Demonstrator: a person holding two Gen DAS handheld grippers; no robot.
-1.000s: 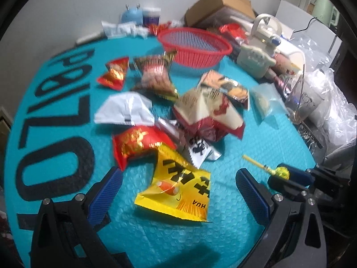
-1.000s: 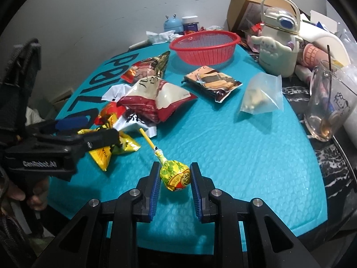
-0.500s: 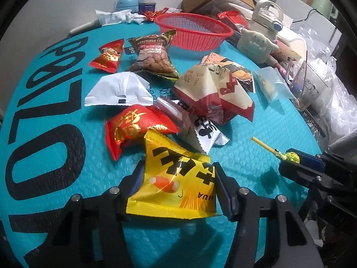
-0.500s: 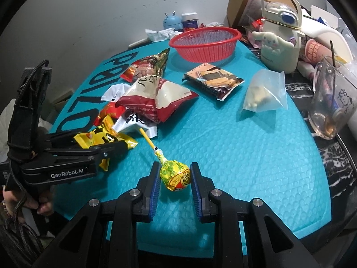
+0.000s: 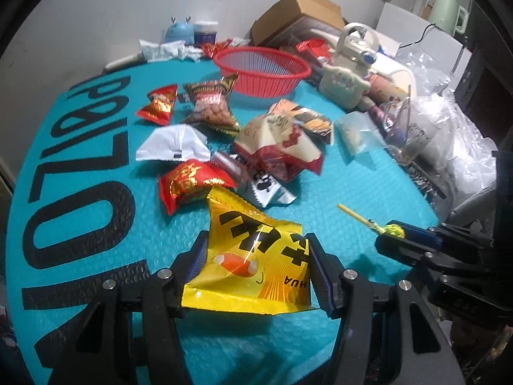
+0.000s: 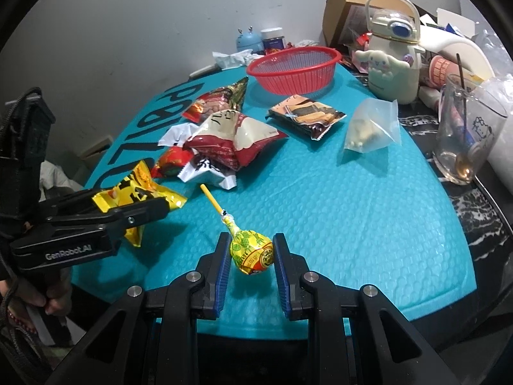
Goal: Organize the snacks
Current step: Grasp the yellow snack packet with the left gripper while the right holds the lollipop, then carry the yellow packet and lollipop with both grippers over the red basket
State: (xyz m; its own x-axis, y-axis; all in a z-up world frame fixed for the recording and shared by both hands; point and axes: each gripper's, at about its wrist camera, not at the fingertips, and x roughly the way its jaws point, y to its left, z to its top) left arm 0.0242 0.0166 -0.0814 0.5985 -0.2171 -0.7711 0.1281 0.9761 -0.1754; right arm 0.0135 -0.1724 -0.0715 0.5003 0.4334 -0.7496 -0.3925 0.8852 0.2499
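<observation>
Yellow foil snack packet (image 5: 250, 263) is clamped between the closed-in jaws of the left gripper (image 5: 256, 268), well short of the red mesh plastic basket (image 5: 263, 70). Right gripper (image 6: 251, 253) pinches the yellow-wrapped lollipop (image 6: 251, 252). Lift both high before travelling: loose packets lie between them and the basket; open mat lies right of the pile

Glossy foil yellow packet (image 5: 250, 266), bubbled teal mat (image 5: 352, 186)
</observation>
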